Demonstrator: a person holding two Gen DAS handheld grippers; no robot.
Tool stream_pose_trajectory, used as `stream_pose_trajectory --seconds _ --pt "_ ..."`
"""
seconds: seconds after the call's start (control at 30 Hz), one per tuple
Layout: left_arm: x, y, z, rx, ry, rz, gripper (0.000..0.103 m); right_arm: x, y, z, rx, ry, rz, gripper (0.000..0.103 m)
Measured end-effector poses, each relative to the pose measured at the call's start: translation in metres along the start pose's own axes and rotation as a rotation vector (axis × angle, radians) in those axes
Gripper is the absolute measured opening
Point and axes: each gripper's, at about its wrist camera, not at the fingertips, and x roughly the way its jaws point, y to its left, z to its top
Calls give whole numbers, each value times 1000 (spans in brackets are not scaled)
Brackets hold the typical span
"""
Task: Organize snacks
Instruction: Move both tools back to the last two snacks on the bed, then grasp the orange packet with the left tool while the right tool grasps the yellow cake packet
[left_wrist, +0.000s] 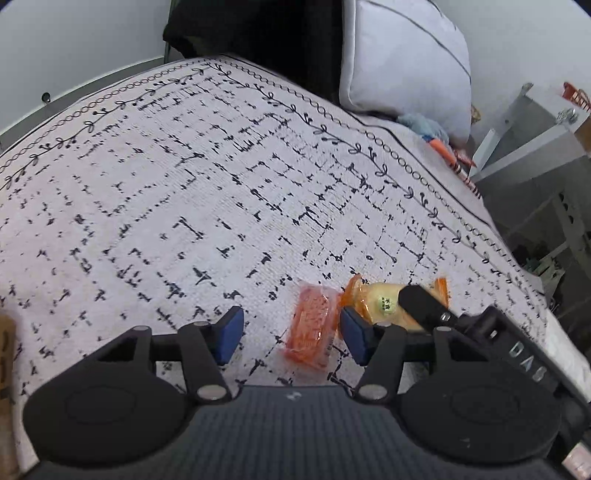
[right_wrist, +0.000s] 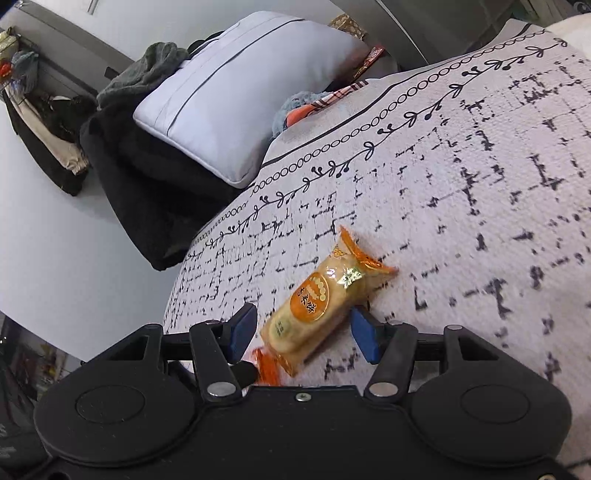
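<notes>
Your left black plastic gripper (left_wrist: 291, 334) carries blue pads (left_wrist: 231, 334) and silver pivot screws. Your right black plastic gripper (right_wrist: 303, 330) matches, one screw at twelve o'clock on its body.

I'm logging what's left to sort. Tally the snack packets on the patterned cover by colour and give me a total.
Orange packet: 1, lying flat between the left claw's open fingers.
Yellow cracker packet with orange ends: 1, lying between the right claw's open fingers.
Total: 2 snack packets on the patterned cover.
</notes>
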Motion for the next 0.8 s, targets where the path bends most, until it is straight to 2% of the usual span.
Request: stream_pose_trajectory --seconds 0.2,0.27,0.33,0.37,0.5,0.7,0.8 --pt "10 -9 1 31 -5 22 50 5 4 2 -22 3 -15 57" --pt "12 -12 1 42 1 23 42 7 7 2 -40 3 -26 57" --pt "13 -15 2 49 9 9 26 10 9 4 -44 1 -33 57" --pt "13 -16 2 48 14 -4 24 11 9 5 -45 0 -36 57" --pt "9 -15 2 52 4 22 21 19 17 9 -74 -17 -70 57" --pt "-3 5 3 12 -1 53 20 32 35 5 -154 -44 -159 58" --pt "-12 20 7 -14 -13 80 20 39 48 1 -219 -43 -204 64"
